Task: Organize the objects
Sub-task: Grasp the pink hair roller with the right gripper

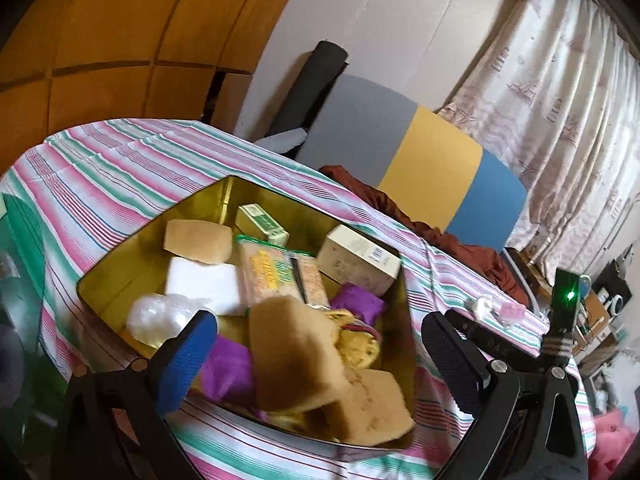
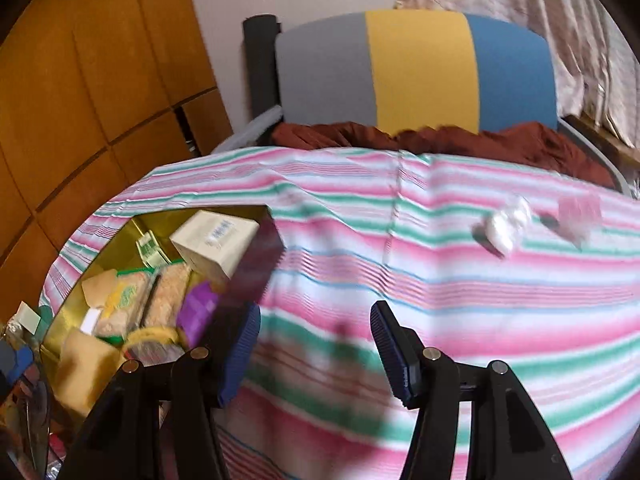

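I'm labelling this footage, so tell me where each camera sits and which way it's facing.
Left wrist: on the left gripper, looking down into the gold tin full of items; its open fingers show.
Right wrist: on the right gripper, facing the striped cloth beside the tin; its open, empty fingers show.
Shared: tin, cloth, white box, tricolour chair back.

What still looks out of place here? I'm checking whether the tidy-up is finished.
Two small items lie loose on the striped cloth, apart from the gold tin that holds everything else: a white wrapped piece and a pink one beside it. Inside the tin, one tan sponge leans tilted on the pile.
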